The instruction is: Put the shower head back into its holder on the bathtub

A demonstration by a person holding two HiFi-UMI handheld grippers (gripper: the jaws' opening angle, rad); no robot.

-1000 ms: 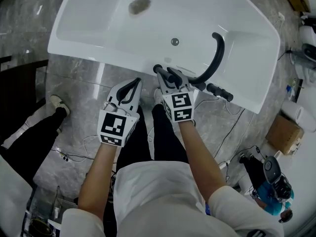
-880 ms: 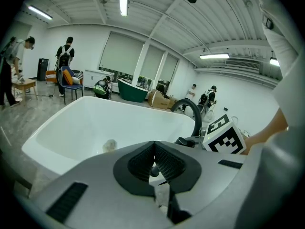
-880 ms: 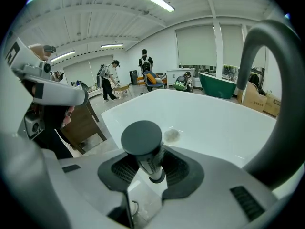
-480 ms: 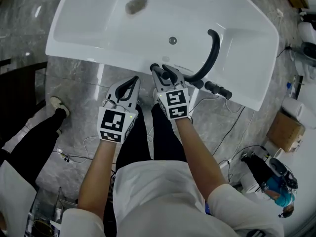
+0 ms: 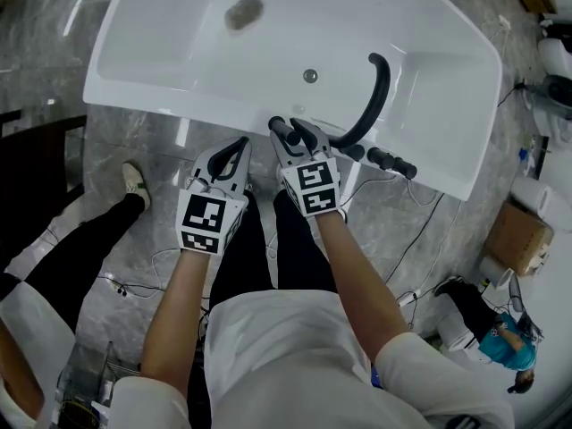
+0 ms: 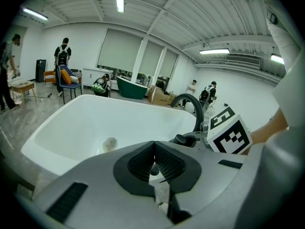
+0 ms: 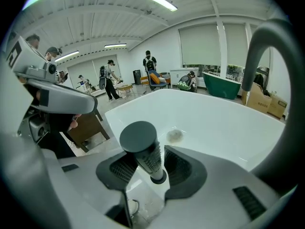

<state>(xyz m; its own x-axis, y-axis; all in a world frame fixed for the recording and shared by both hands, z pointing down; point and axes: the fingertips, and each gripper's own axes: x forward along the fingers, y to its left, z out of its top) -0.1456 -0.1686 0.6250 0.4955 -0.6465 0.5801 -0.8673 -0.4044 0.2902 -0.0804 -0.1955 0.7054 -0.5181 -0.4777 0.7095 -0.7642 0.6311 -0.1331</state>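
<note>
The shower head (image 7: 142, 147), a dark ribbed cylinder with a flat round end, stands tilted between the jaws of my right gripper (image 7: 151, 168). Those jaws have just been opening. A gap shows beside the right pad, so the gripper is open around it. From above, the shower head (image 5: 283, 130) and my right gripper (image 5: 295, 134) are at the near rim of the white bathtub (image 5: 134, 104), next to the black arched spout (image 5: 382, 92). The holder is hidden under the gripper. My left gripper (image 5: 241, 146) hangs just left, short of the rim, with its pads (image 6: 162, 161) meeting, empty.
A black knob (image 5: 394, 163) sits on the rim to the right of the spout. The tub has a drain (image 5: 243, 12) and an overflow (image 5: 310, 76). A bystander's leg and shoe (image 5: 134, 179) are on the marble floor at left. Cables and a cardboard box (image 5: 514, 239) lie at right.
My right gripper's jaws stand a little wider round the shower head. Both hands have stayed put. The bystander's shoe at left has stepped closer to the tub.
</note>
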